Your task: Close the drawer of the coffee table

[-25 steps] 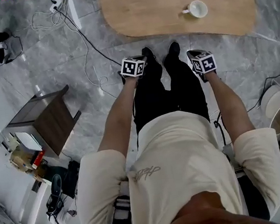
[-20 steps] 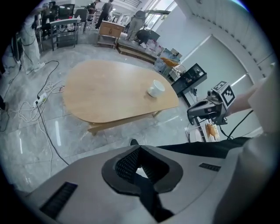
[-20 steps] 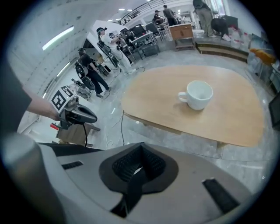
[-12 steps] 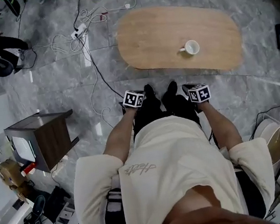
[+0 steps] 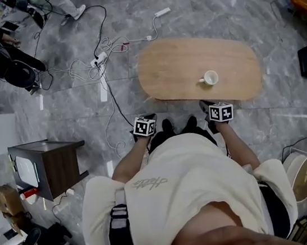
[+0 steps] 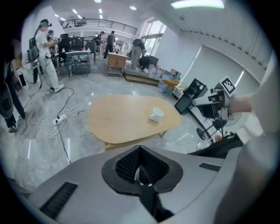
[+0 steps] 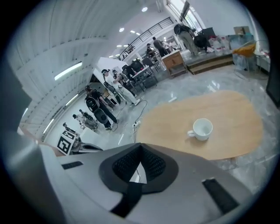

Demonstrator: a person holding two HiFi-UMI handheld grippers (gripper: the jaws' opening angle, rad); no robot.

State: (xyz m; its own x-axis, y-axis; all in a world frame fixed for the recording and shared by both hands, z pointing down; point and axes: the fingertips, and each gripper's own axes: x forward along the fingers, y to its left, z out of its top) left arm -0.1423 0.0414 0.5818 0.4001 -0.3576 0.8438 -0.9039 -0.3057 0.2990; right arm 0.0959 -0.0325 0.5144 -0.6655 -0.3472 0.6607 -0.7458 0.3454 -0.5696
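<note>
- The left gripper [image 6: 140, 151] is showing its jaws pressed together, with nothing between them.
- The right gripper [image 7: 141, 151] is also showing its jaws together, holding nothing.
- The coffee table [image 5: 180, 70] is standing just ahead of both grippers, not touching them.
- A white cup [image 5: 210, 77] is sitting upright on the tabletop and is looking empty.
- White cables [image 5: 104, 55] are lying on the floor beyond.

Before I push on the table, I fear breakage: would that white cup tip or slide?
The cup looks squat, so it probably won't tip. It seems glazed, on a smooth wooden table, so a jolt might slide it.
</note>
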